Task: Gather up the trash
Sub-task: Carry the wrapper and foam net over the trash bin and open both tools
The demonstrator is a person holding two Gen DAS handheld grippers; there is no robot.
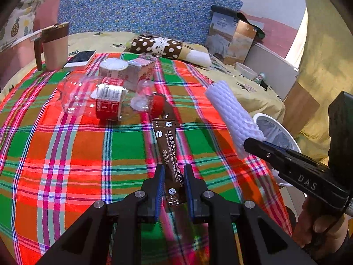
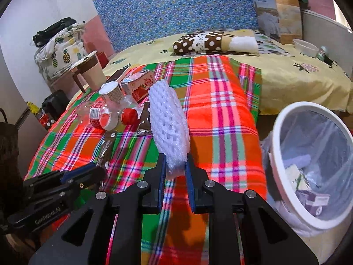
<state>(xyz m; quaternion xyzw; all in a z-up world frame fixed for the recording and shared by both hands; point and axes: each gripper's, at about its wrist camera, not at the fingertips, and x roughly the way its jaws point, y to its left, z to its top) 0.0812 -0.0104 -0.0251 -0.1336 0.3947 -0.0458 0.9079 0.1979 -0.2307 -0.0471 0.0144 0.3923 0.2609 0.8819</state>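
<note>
My left gripper (image 1: 174,171) is shut on a brown coffee sachet (image 1: 168,154), held over the plaid cloth (image 1: 77,150). My right gripper (image 2: 175,162) is shut on a white foam fruit net (image 2: 168,123), lifted above the cloth; the net also shows in the left wrist view (image 1: 233,114). A white trash bin (image 2: 284,170) lined with a clear bag stands to the right of the bed, with some trash inside. On the cloth lie a crushed clear bottle with a red cap (image 2: 110,116), a paper cup (image 2: 111,91) and a small carton (image 2: 139,85).
A lidded mug (image 1: 54,46) and a phone (image 1: 81,58) sit at the cloth's far left. A polka-dot pillow (image 2: 209,42), boxes (image 2: 278,13) and a small bowl (image 2: 305,47) lie further back on the yellow bedsheet.
</note>
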